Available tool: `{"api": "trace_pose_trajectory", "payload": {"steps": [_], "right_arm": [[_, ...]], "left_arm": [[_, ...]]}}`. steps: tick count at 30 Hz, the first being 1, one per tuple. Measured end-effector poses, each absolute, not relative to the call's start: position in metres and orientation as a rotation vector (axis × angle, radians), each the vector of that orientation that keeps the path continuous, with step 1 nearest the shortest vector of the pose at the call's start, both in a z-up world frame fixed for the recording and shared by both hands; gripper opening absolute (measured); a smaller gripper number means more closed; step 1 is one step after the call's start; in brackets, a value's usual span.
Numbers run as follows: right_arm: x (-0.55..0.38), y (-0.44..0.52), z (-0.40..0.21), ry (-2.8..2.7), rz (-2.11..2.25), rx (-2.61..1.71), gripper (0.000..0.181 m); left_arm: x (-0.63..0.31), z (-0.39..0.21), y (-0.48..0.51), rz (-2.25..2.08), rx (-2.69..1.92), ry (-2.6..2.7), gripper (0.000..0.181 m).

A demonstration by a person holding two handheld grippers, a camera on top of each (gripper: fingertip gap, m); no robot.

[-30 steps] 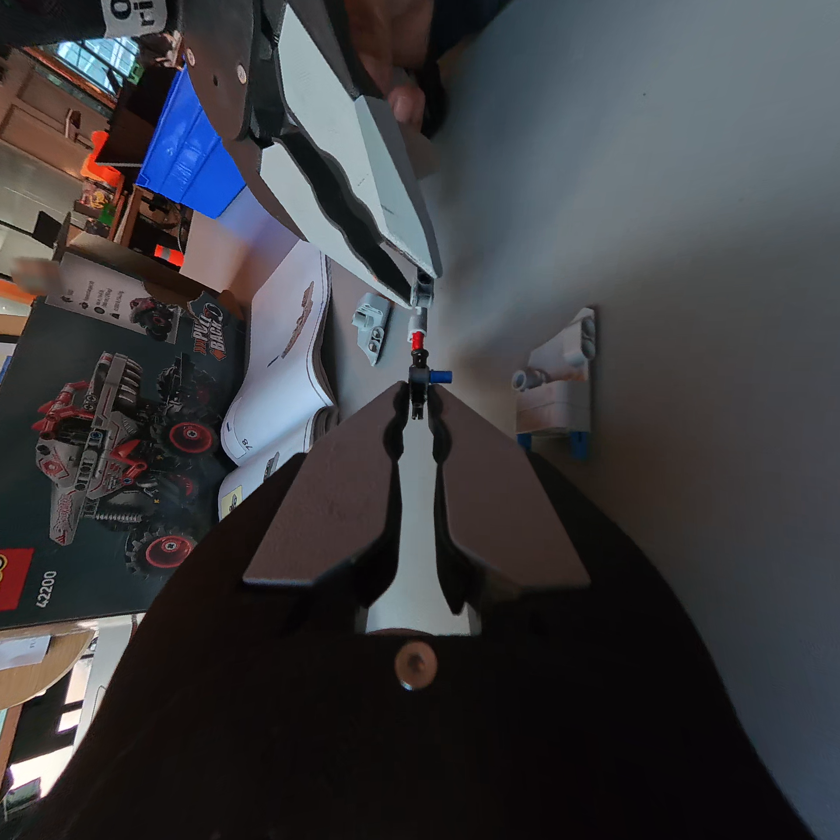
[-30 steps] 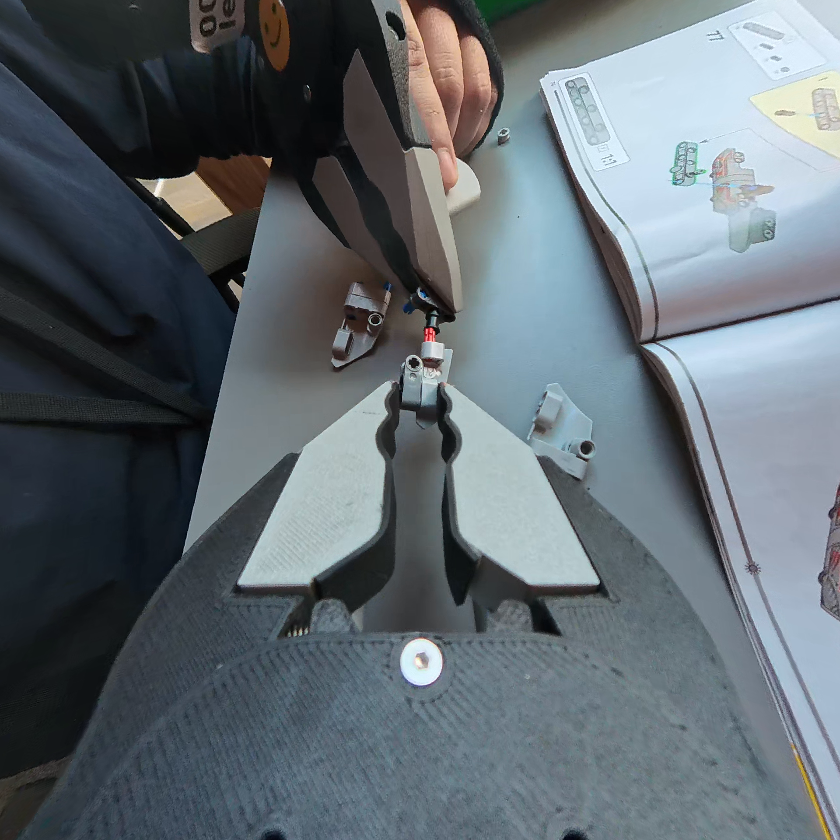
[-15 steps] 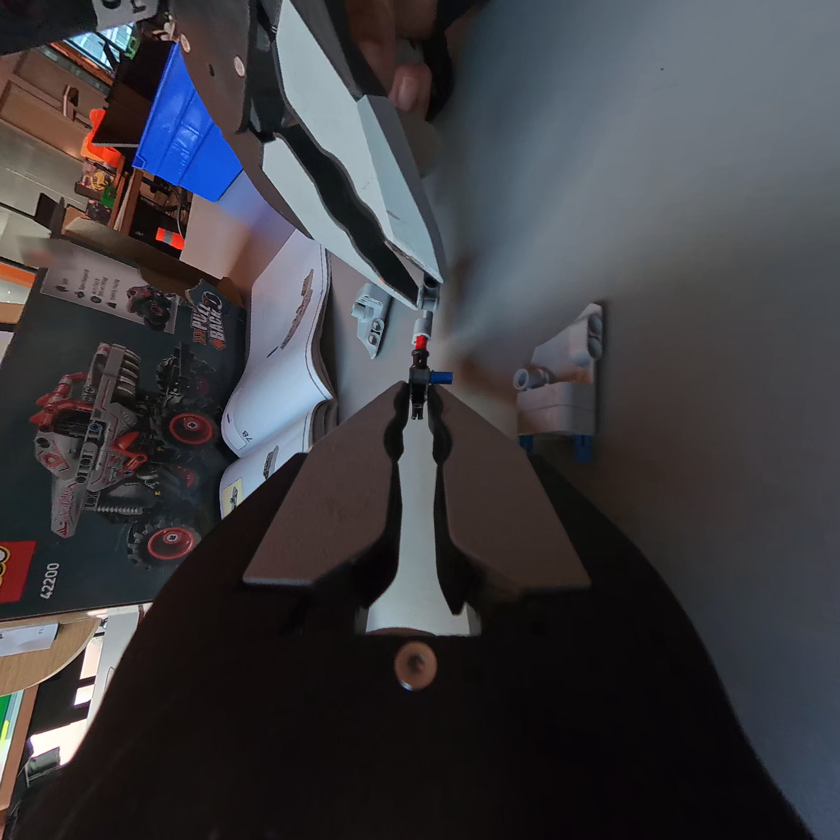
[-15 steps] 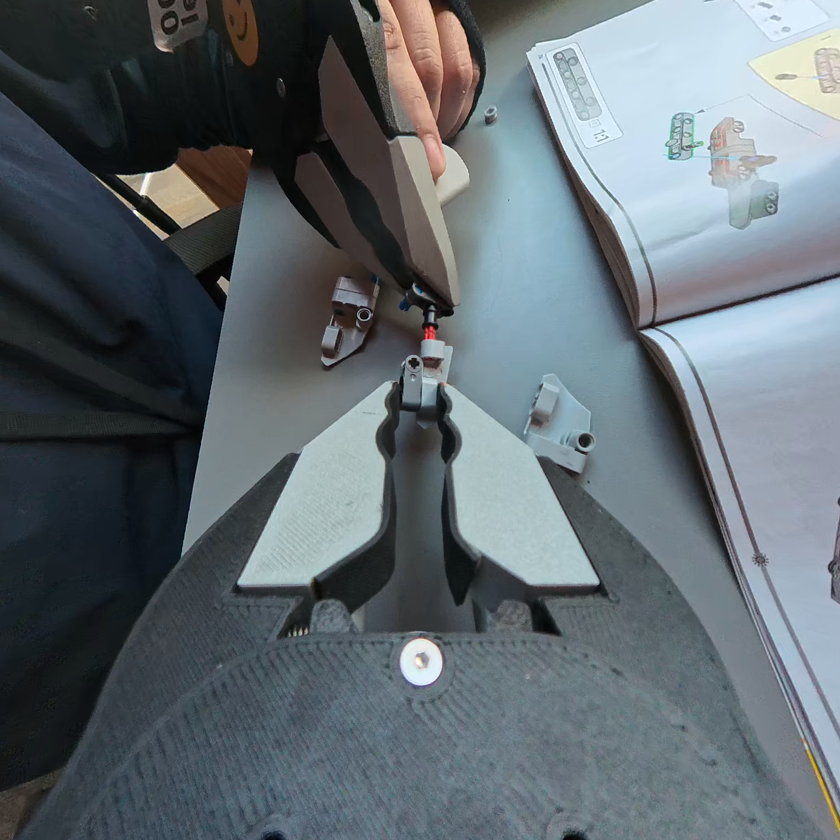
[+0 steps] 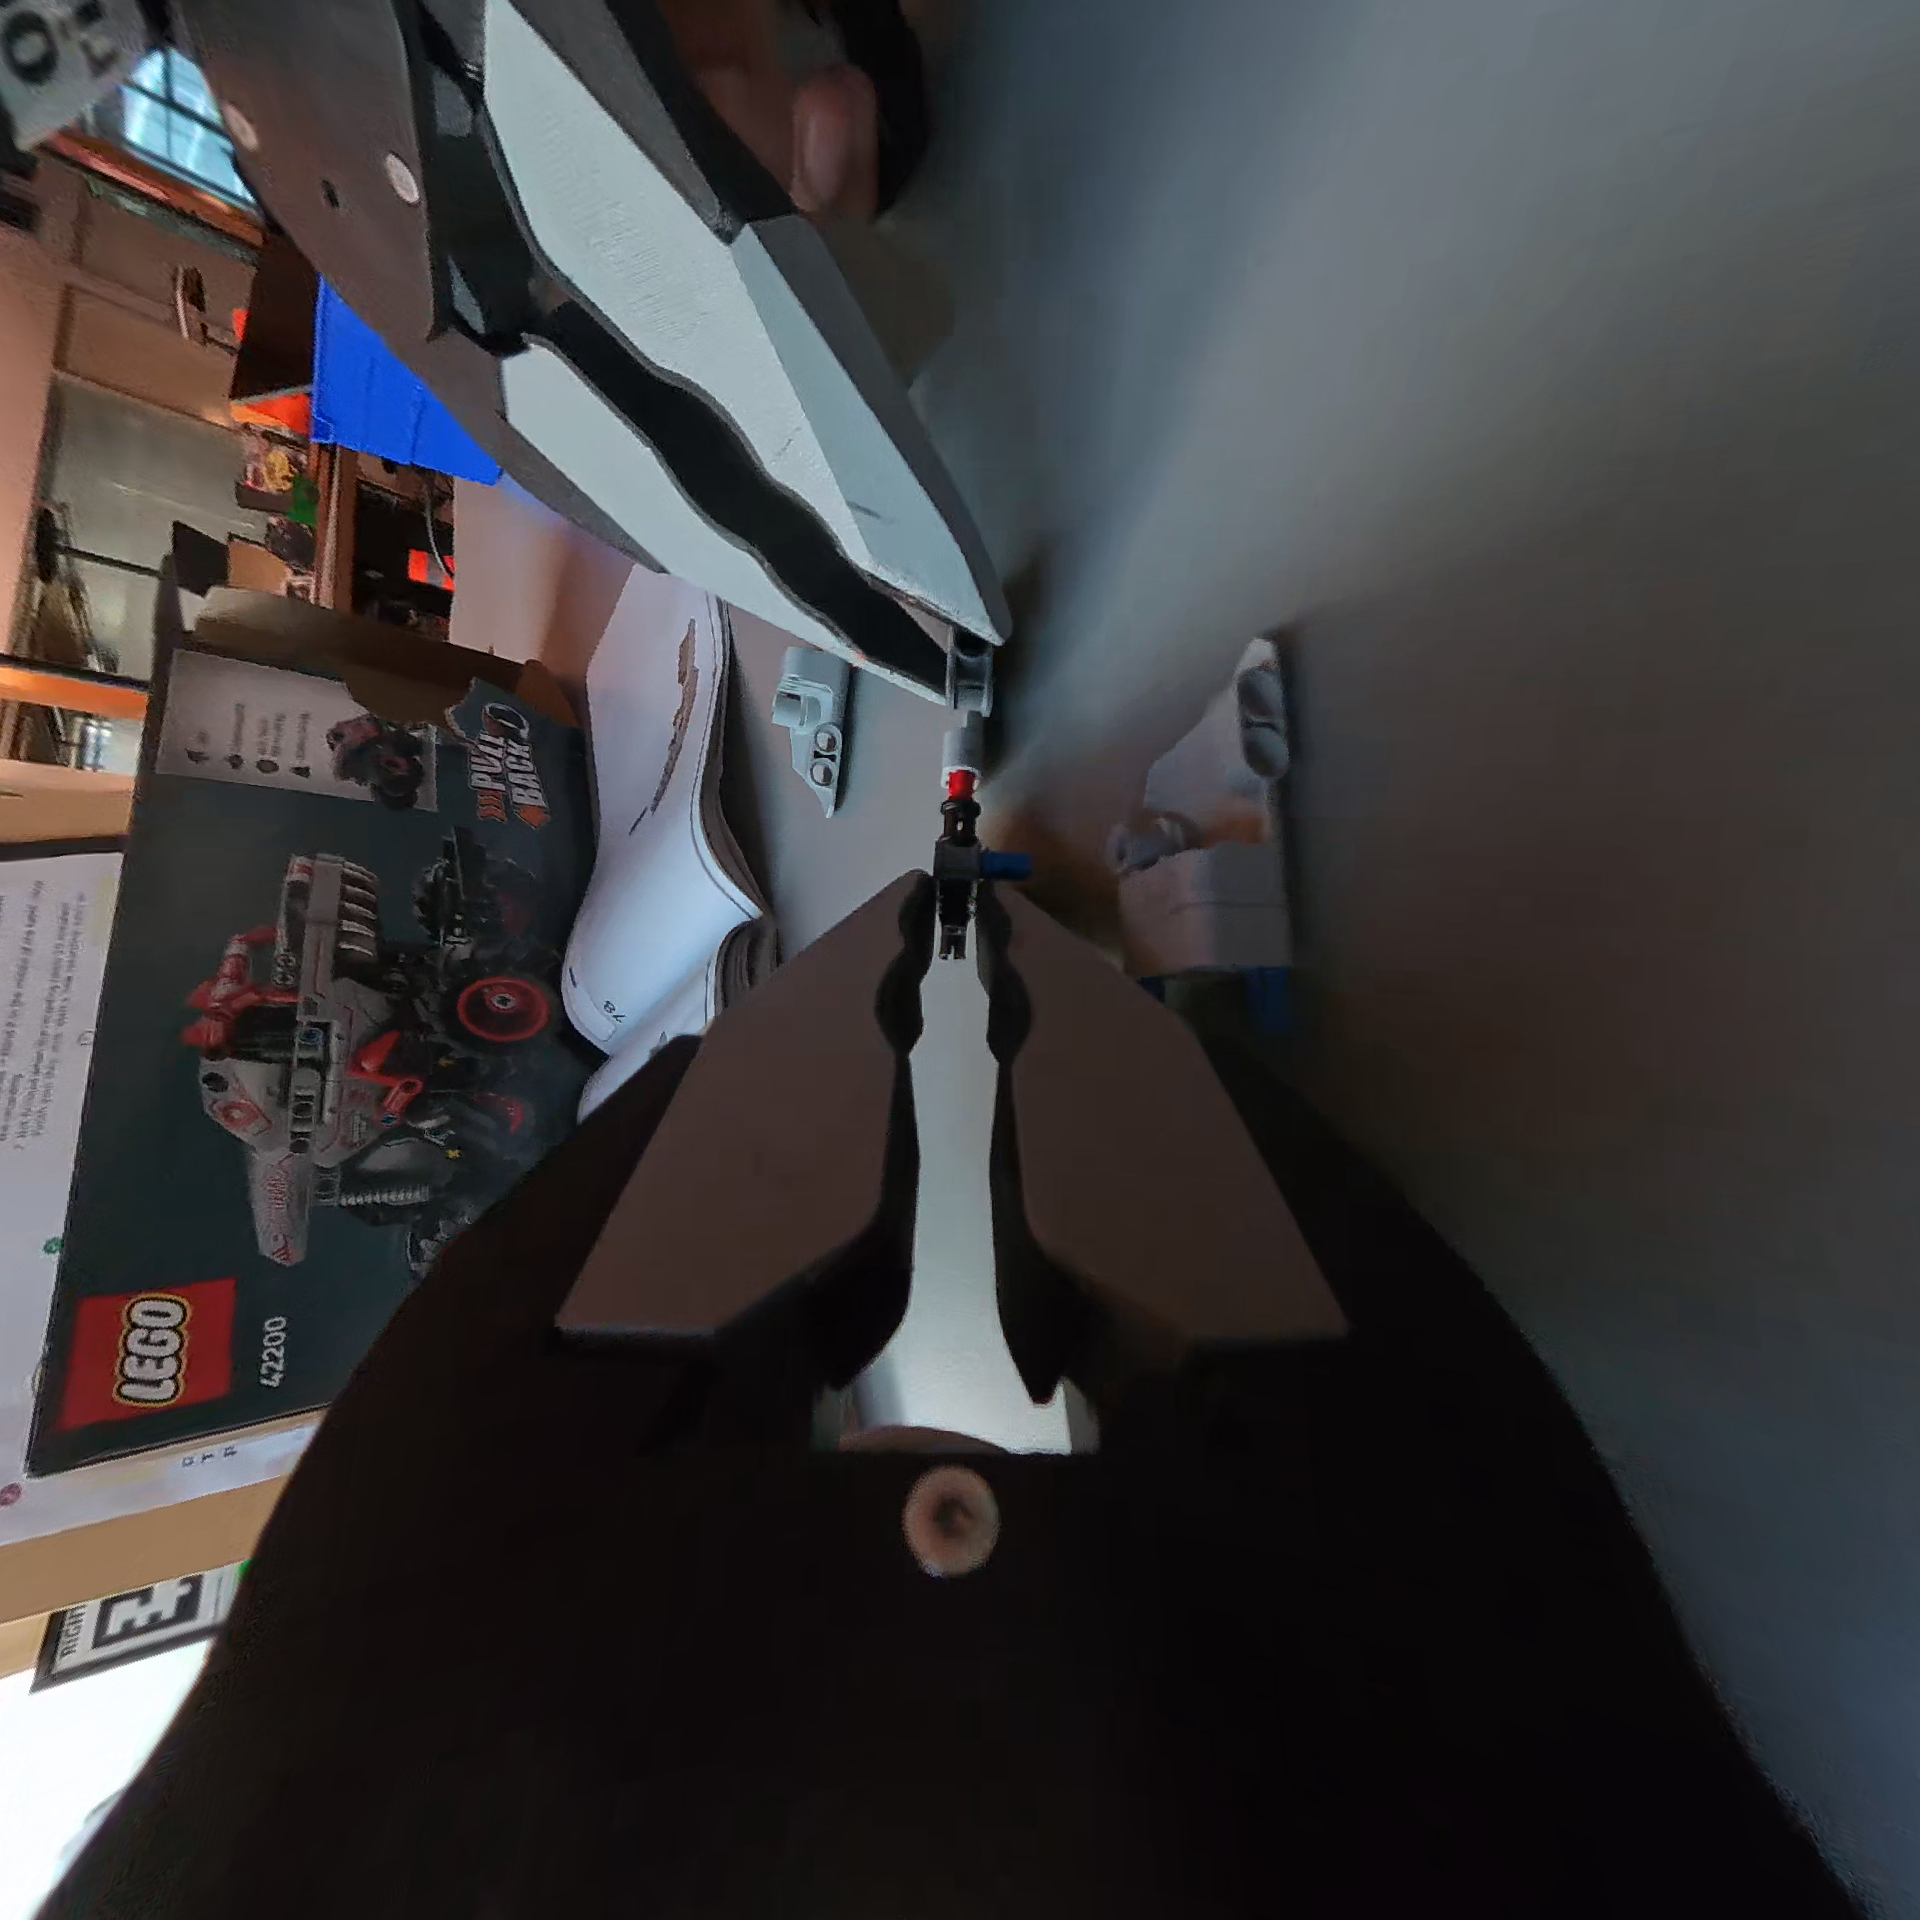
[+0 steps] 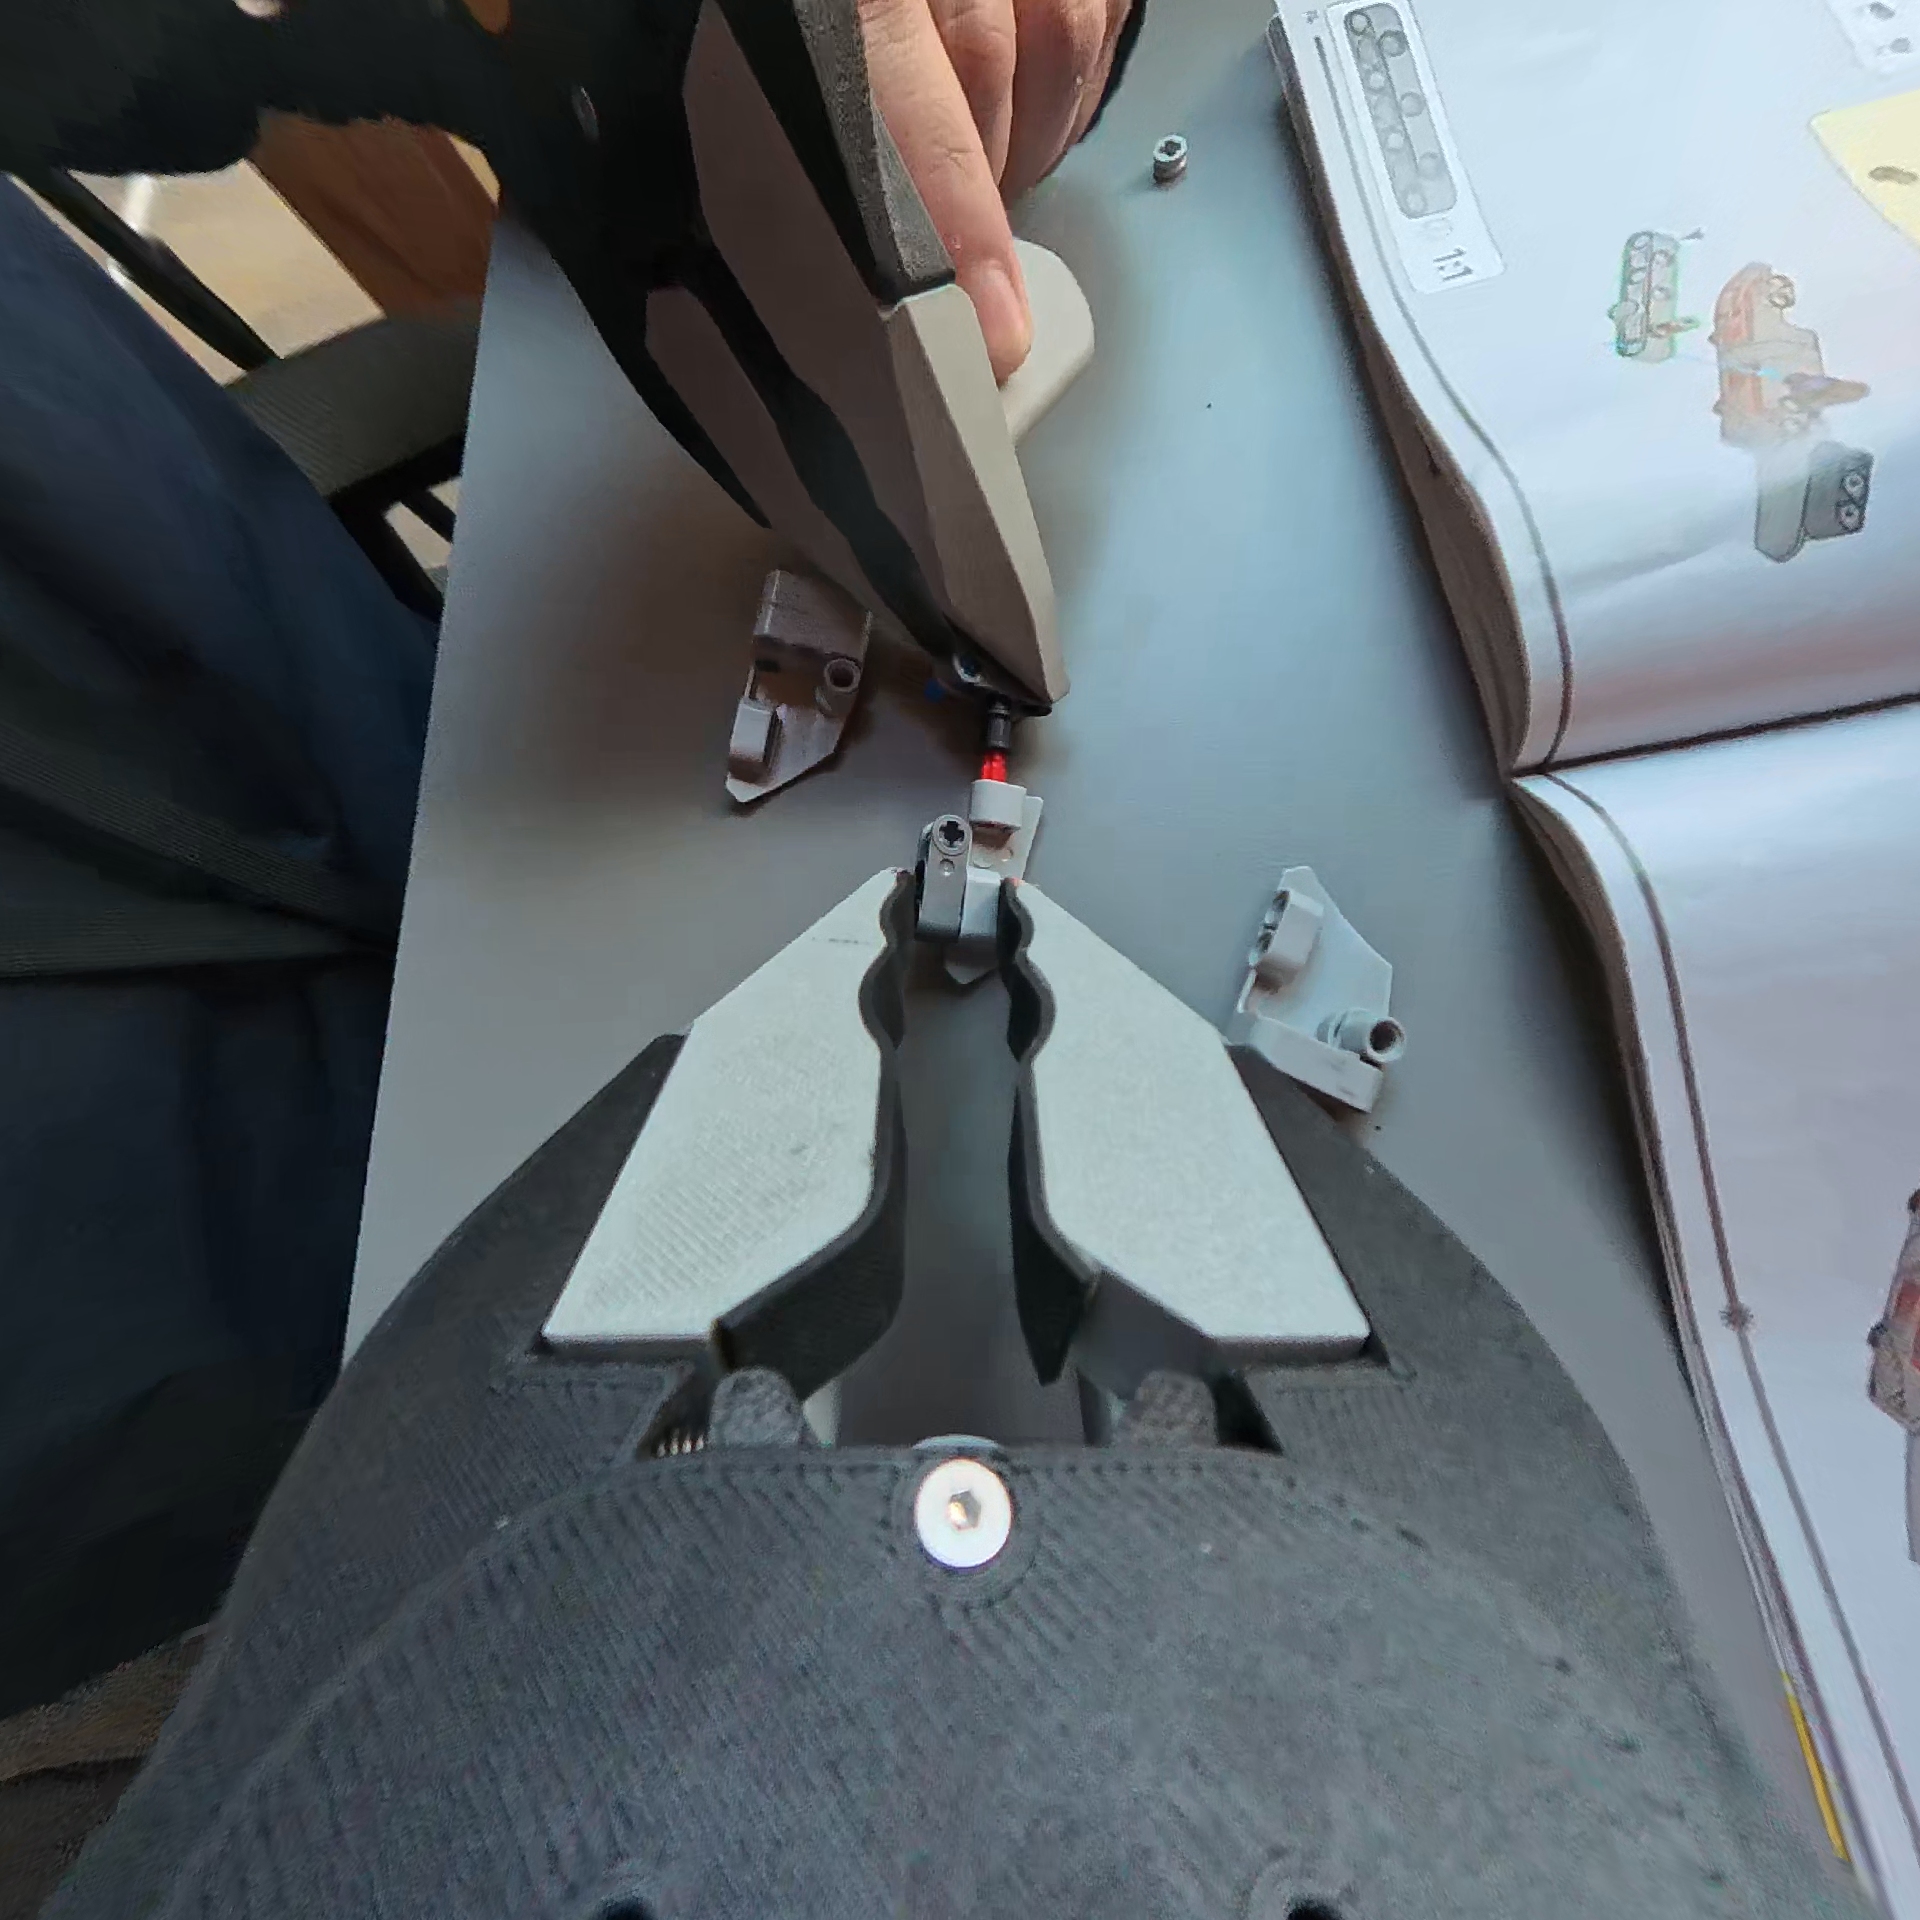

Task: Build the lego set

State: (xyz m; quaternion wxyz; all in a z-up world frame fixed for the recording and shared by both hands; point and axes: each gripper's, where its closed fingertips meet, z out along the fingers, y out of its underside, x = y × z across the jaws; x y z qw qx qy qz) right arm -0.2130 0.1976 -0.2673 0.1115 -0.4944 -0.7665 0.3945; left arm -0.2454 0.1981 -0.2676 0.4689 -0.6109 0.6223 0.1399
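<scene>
My right gripper point(image 6: 954, 906) is shut on a small grey connector assembly point(image 6: 951, 883) with a light grey bush point(image 6: 1000, 802) at its front. My left gripper point(image 6: 1000, 698) comes in from above, shut on a small black connector point(image 6: 995, 715) with a red axle point(image 6: 992, 767). The axle's end meets the bush. In the left wrist view my left gripper point(image 5: 951, 912) holds the black connector point(image 5: 954, 862), which has a blue pin point(image 5: 1006, 862) on its side. The right gripper point(image 5: 971, 665) faces it tip to tip. Both hold their parts just above the grey table point(image 6: 1226, 644).
A dark grey panel piece point(image 6: 795, 686) lies left of the tips and a light grey panel piece point(image 6: 1314, 987) lies right. The open instruction booklet point(image 6: 1662, 416) is at the right, with a small dark bush point(image 6: 1171, 161) beyond. The set's box point(image 5: 312, 1039) stands behind.
Both grippers stay shut on their parts, tip to tip, with the red axle between them. The pair has drifted a little over the table, so the background has shifted.
</scene>
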Motion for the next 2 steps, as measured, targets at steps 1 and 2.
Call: {"api": "trace_pose_trajectory", "payload": {"steps": [1,2], "right_arm": [[-0.2132,0.1977,-0.2675,-2.256,1.135,-1.439,0.012],[-0.2133,0.1976,-0.2676,-2.258,1.123,-1.428,0.012]], "left_arm": [[-0.2454,-0.2677,0.1981,0.341,-1.511,1.525,0.004],[-0.2454,-0.2677,0.1978,0.330,-1.518,1.525,0.004]]}}
